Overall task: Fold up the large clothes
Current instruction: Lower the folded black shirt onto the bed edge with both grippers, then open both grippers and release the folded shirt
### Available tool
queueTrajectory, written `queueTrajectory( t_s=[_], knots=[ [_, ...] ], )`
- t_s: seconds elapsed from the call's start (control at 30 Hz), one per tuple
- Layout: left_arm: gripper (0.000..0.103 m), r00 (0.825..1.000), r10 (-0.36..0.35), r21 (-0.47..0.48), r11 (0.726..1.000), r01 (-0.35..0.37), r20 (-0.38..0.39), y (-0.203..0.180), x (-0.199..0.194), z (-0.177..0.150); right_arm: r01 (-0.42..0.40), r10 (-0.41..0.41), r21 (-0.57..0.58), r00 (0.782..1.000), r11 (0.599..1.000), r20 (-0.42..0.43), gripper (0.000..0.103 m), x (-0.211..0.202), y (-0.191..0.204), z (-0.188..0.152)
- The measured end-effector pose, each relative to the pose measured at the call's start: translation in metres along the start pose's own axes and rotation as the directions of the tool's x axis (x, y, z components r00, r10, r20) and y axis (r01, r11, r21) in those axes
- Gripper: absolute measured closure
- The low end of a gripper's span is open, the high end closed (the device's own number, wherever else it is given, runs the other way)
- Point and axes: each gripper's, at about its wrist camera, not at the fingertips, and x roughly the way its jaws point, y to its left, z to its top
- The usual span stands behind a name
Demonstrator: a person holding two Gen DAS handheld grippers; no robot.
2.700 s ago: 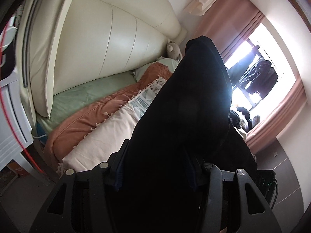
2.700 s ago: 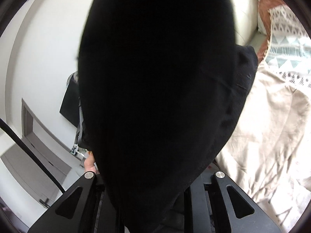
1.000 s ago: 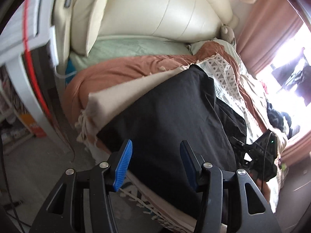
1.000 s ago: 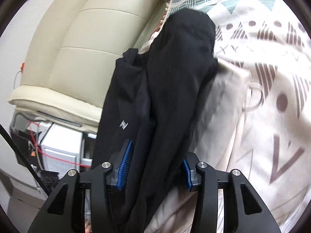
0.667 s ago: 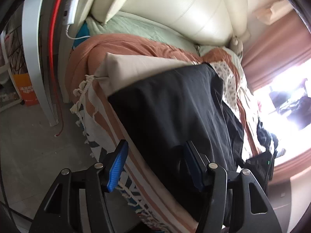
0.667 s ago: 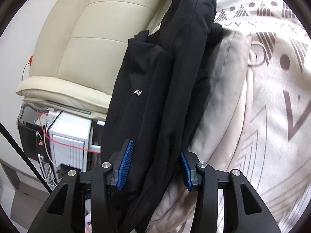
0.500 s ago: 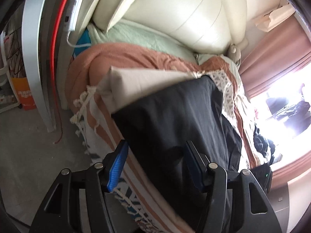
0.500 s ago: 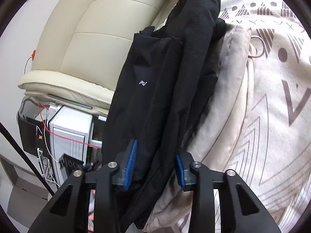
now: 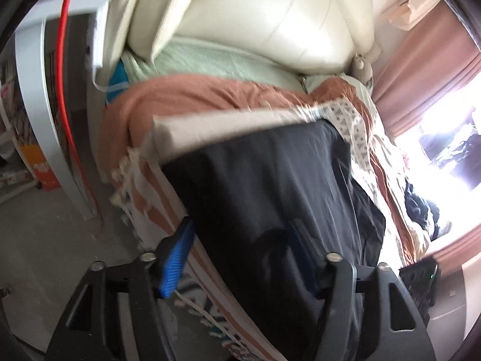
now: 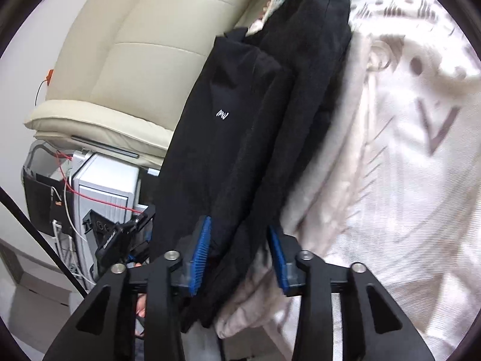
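A large black garment [image 9: 270, 180] lies folded lengthwise on the bed, its near end hanging over the bed's edge. My left gripper [image 9: 240, 228] straddles that end with its jaws opening. The left blue pad [image 9: 176, 255] stands clear at the cloth's edge, and cloth covers the right pad. In the right wrist view the same black garment [image 10: 240, 120], with a small white logo, runs between the fingers of my right gripper [image 10: 239, 225]. Those jaws are opening too, and pale bedding shows between the right pad [image 10: 278, 258] and the cloth.
The bed carries a beige quilt [image 9: 216, 126], a terracotta blanket [image 9: 186, 96] and a patterned cover [image 10: 421, 120]. A cream padded headboard [image 9: 255, 21] stands behind. A white bedside unit [image 10: 105, 186] with a red cable is at the left, beside bare floor [image 9: 45, 240]. A bright window [image 9: 451, 150] is at the right.
The garment, held up in the air earlier, now rests on the bed. Both grippers have widened around it, and the left pad has come off the cloth.
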Motion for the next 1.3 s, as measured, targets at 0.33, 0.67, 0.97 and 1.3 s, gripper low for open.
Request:
queueTrajectory(
  t_s=[0.33, 0.67, 0.97, 1.3],
  knots=[
    [0.030, 0.999, -0.035, 0.008, 0.999, 0.036, -0.034, -0.030, 0.002, -0.059, 0.082, -0.080, -0.027, 0.995, 0.996, 0.055, 0.043, -0.022, -0.004, 0.031],
    [0.026, 0.999, 0.018, -0.003, 1.000, -0.018, -0.033, -0.031, 0.003, -0.099, 0.176, -0.175, -0.003, 0.979, 0.984, 0.102, 0.043, -0.008, -0.015, 0.061],
    [0.020, 0.997, 0.053, 0.003, 0.999, -0.053, -0.050, -0.033, 0.007, -0.123, 0.252, -0.254, 0.031, 0.962, 0.967, 0.099, 0.043, -0.008, -0.031, 0.046],
    [0.021, 0.995, 0.096, 0.066, 0.993, -0.095, -0.016, -0.057, -0.025, -0.132, 0.314, -0.316, 0.039, 0.937, 0.949, 0.146, 0.043, -0.068, -0.006, 0.038]
  ],
)
